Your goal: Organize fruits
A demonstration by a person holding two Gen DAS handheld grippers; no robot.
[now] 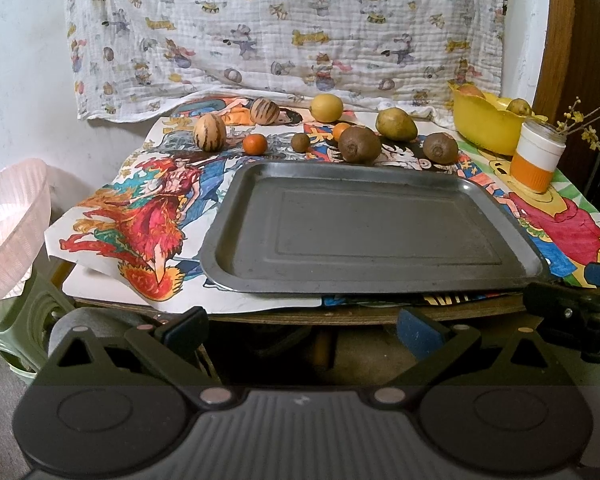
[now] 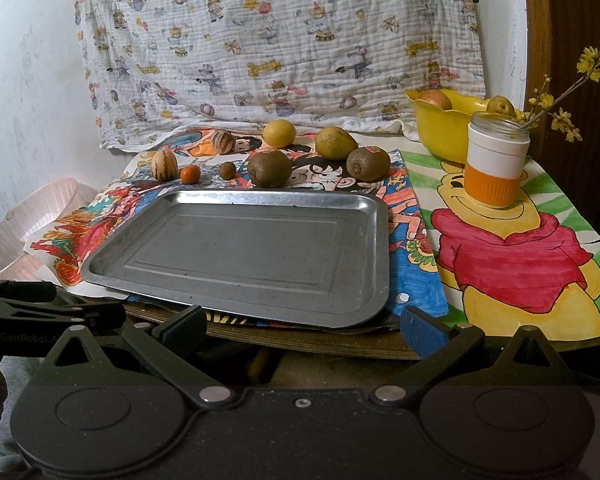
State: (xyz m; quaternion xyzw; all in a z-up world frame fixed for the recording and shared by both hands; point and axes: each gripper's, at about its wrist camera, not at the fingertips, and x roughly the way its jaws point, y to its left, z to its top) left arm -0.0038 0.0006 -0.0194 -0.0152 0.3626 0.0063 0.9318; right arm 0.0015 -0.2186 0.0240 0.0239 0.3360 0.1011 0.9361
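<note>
Both my grippers, left and right, gape wide before the table's near edge. Behind the bare tray, along its far edge, I count three kiwis, two striped melons, two small oranges, one lemon, one pear.

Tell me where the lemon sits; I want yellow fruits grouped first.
In both wrist views the lemon lies in the back row behind the metal tray, between a striped fruit on its left and the pear on its right.

Support: wooden table.
Covering: coloured cartoon drawings.
On drawings: metal tray, loose fruits, yellow bowl, jar.
</note>
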